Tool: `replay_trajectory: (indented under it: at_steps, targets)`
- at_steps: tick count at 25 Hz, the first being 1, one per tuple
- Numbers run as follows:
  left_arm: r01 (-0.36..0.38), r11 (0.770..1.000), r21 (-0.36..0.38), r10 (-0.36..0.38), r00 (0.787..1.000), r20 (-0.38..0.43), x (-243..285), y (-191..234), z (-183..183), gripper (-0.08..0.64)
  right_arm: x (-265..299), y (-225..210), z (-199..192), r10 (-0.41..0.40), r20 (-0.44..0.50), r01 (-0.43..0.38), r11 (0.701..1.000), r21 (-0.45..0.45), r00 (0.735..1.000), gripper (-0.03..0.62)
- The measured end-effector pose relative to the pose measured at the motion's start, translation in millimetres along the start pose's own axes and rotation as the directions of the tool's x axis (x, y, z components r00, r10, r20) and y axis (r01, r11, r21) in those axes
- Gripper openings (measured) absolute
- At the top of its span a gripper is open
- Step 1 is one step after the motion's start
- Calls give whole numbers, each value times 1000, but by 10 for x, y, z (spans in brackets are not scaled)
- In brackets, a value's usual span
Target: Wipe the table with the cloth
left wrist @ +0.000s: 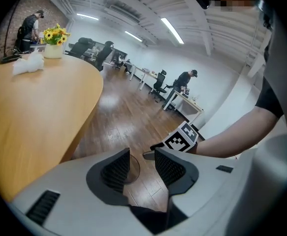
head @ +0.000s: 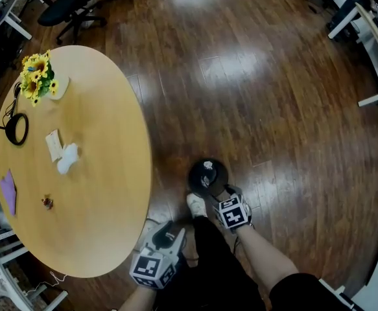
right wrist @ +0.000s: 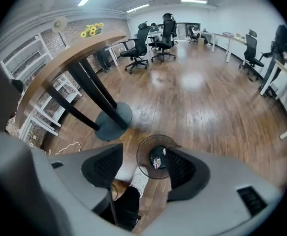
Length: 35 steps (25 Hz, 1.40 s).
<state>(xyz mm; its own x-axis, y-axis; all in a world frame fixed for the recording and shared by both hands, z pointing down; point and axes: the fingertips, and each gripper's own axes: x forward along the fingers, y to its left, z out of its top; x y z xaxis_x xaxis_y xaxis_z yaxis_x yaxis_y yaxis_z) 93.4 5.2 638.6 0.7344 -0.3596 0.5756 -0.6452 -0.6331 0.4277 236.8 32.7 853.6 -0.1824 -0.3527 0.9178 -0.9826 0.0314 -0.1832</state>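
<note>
Both tongs hung off the tabletop's (head: 104, 173) near edge in the head view, the left tongs (head: 168, 233) just beside its rim and the right tongs (head: 224, 196) further from it, over a round black waste bin (head: 207, 177) on the plank floor. The purple cloth (head: 8, 192), thin and lying flat, sat at the tabletop's far side, well apart from either pair. Between it and the near edge lay a crumpled white tissue (head: 67, 159), a flat white card (head: 54, 144) and a small dark object (head: 47, 203). A pot of sunflowers (head: 36, 76) and a black cable loop (head: 16, 128) stood further round the rim. Reaching across would probably risk sweeping those light bits along. A flat cloth on smooth, glossy wood might also slip or bunch rather than lift.

From the left gripper view, the left tongs (left wrist: 142, 154) stood wide apart with only floor showing between their ribbed dark pads, holding nothing. The tabletop's pale wood curved away beside them, the soft tissue (left wrist: 29, 64) far along it.

Seen in the right gripper view, the right tongs (right wrist: 145, 151) were also parted and empty. The bin (right wrist: 155, 156) showed below the gap, untouched, with a white shoe (right wrist: 138, 178) beside it and the tabletop's black pedestal base (right wrist: 112, 119) nearby. A careless step could likely tip that light bin.
</note>
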Motion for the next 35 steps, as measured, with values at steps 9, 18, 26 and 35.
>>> replay_trajectory:
  at_steps: [9,18,26,35]
  targets:
    - [15,1000,11,-16,1000,26,-22,51,166,161,-122,-26,-8,-23,27,22,999,26,999,276]
    - [37,999,17,-38,995,90,-145,91,373,57,-374,152,197,-10,97,5,999,50,995,276]
    - [-55,998,28,43,942,332,-896,380,1263,48,-1415,421,1131,4,403,-24,999,43,915,110]
    - [-212,966,-147,256,724,641,-2383,1087,1913,48,-2505,1390,2488,244,666,-192,969,-153,705,3]
